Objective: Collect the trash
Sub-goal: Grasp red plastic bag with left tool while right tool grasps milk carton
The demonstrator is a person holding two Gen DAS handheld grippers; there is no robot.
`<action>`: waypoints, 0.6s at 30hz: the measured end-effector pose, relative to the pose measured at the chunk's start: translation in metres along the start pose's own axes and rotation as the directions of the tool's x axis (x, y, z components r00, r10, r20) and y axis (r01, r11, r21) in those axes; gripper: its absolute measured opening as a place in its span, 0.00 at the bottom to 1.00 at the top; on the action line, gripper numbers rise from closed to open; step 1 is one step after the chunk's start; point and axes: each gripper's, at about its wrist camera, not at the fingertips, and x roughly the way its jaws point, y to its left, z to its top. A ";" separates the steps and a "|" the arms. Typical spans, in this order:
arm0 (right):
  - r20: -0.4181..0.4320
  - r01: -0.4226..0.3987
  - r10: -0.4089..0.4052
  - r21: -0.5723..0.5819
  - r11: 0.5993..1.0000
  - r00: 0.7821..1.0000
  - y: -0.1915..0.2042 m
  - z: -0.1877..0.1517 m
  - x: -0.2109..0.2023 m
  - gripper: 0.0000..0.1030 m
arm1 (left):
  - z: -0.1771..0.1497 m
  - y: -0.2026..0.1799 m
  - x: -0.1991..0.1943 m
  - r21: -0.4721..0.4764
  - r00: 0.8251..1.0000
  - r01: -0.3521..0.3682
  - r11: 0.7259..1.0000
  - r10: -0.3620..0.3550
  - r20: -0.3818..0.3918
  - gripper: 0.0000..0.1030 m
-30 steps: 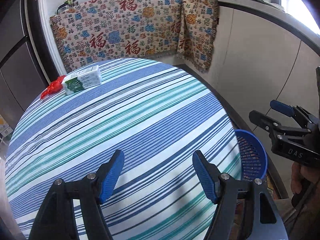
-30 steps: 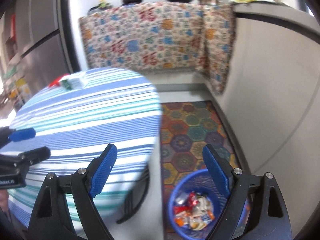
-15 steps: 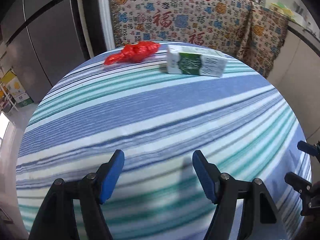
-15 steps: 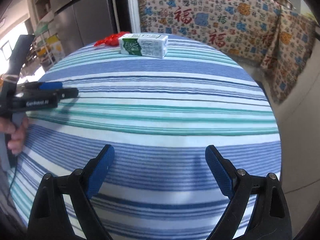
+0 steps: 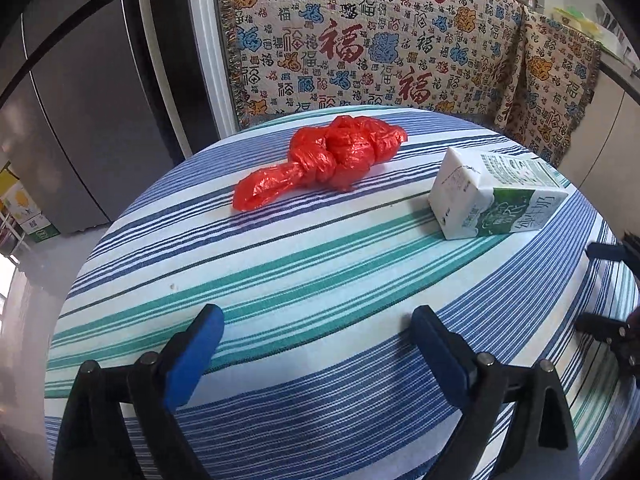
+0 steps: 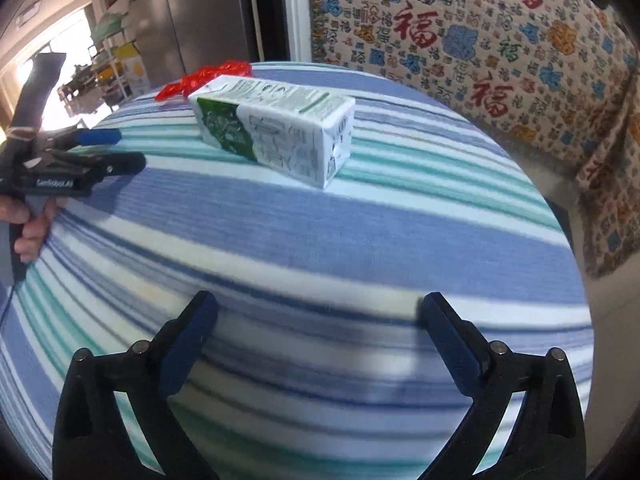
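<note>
Two pieces of trash left on the table (image 5: 280, 288), neither picked up yet. Red plastic bag (image 5: 328, 158), knotted and crumpled, lies toward 12 o'clock in the left wrist view, near the far edge. Milk carton (image 5: 496, 196) lies on its side at approx 2 o'clock from the left tongs (image 5: 316, 344), just beside the bag but apart from it, a strip of striped cloth between them.

Left tongs: spread wide, nothing between the blue pads, low over the near part of the table, aimed roughly at the bag, still well short of it. Right tongs (image 6: 320, 340): also wide open and empty, pointing at the carton (image 6: 276, 132), which sits at 12 o'clock in that view w/ the bag (image 6: 200, 76) peeking out behind it at approx 11. Right view is a bit smeared, so exact height over the cloth is hard to tell. Each pair of tongs shows at the edge of the other's view, left tongs (image 6: 108, 152) at 9 o'clock there.

Judgement: nothing is gripped now, so for these two items the collecting is at the approach stage. Remaining, prob: close on bag w/ left, carton w/ right, lift, carry to a bin. No bin in either view, so how much trash is already collected can't be told.
</note>
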 end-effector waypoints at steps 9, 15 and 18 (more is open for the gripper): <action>0.082 -0.059 0.076 -0.187 0.981 0.994 -0.001 0.067 0.027 0.98 | 0.000 -0.001 0.000 -0.002 1.000 0.003 1.000 -0.003 0.001 0.94; 0.068 -0.112 0.123 -0.155 0.982 0.990 0.000 0.076 0.032 0.45 | 0.000 -0.001 0.000 -0.002 1.000 0.007 1.000 -0.007 0.002 0.94; 0.118 -0.089 0.091 -0.026 0.996 0.989 -0.013 0.058 0.009 0.44 | 0.004 0.004 -0.001 0.009 0.997 0.080 0.997 -0.080 0.017 0.94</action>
